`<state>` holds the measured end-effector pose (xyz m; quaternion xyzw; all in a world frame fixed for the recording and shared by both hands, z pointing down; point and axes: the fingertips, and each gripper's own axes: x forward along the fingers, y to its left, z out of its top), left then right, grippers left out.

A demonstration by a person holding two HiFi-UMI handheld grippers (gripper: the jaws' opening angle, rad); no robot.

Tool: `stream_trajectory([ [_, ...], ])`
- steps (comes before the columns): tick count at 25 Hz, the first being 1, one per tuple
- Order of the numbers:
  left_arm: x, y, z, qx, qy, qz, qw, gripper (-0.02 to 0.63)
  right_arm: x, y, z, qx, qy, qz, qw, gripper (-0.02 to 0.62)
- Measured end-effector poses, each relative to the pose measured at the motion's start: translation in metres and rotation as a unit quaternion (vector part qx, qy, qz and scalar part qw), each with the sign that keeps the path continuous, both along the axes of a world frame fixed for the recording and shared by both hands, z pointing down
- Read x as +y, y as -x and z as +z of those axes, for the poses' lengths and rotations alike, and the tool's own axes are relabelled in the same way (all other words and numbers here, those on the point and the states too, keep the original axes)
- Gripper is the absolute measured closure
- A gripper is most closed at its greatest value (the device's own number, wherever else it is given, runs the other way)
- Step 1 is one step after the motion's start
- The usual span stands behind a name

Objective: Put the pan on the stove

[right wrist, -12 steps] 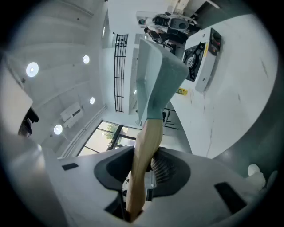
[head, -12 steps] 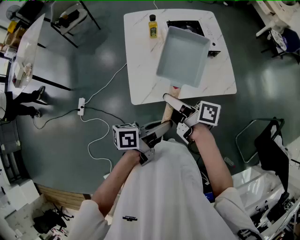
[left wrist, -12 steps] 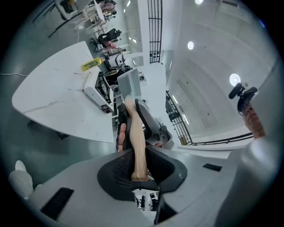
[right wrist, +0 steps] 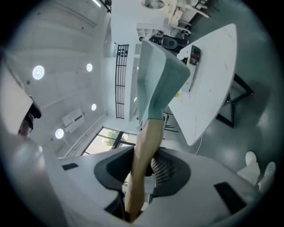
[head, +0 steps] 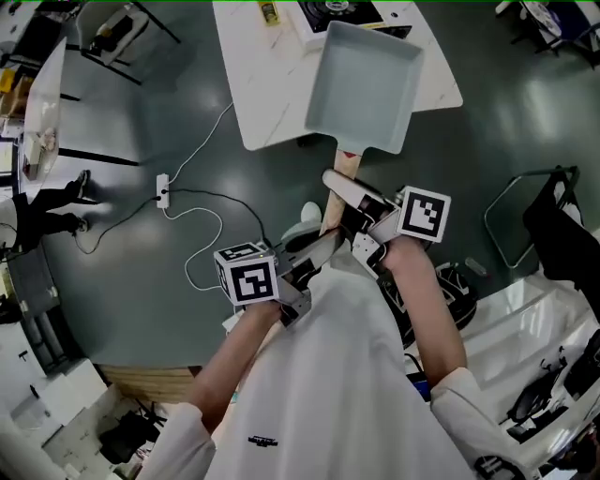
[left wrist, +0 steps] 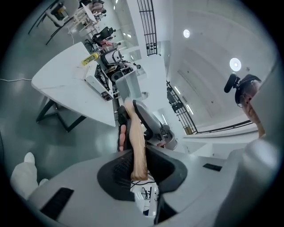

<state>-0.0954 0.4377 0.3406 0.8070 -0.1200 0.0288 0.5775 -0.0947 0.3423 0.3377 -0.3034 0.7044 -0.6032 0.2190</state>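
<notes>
A grey rectangular pan (head: 364,89) hangs in the air over the near edge of the white table (head: 267,89). Its wooden handle (head: 336,192) points back toward me. My right gripper (head: 354,214) is shut on the handle nearer the pan, and my left gripper (head: 314,253) is shut on the handle's end. In the left gripper view the handle (left wrist: 135,142) runs up between the jaws to the pan (left wrist: 128,84). In the right gripper view the handle (right wrist: 144,155) rises to the pan (right wrist: 159,75). The black stove (head: 339,11) stands at the table's far side, just beyond the pan.
A yellow bottle (head: 269,11) stands on the table left of the stove. A white cable with a power strip (head: 162,190) trails over the grey floor at the left. Black chairs stand at the upper left and a metal frame (head: 525,225) at the right.
The table and stove have slid up the head view, so the pan now hangs nearer the table's front edge. Both grippers keep their hold on the handle.
</notes>
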Motion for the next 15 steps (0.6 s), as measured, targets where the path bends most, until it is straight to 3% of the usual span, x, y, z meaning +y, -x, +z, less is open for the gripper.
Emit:
stream_trajectory([
  [8, 0.044, -0.003, -0.006, -0.008, 0.01, 0.03, 0.9995, 0.54, 0.046, -0.009, -0.002, -0.021, 0.021, 0.057, 0.998, 0.471],
  [15, 0.029, 0.015, -0.02, 0.022, 0.003, 0.054, 0.9983, 0.538, 0.035, 0.001, -0.013, 0.003, 0.007, 0.086, 0.996, 0.457],
])
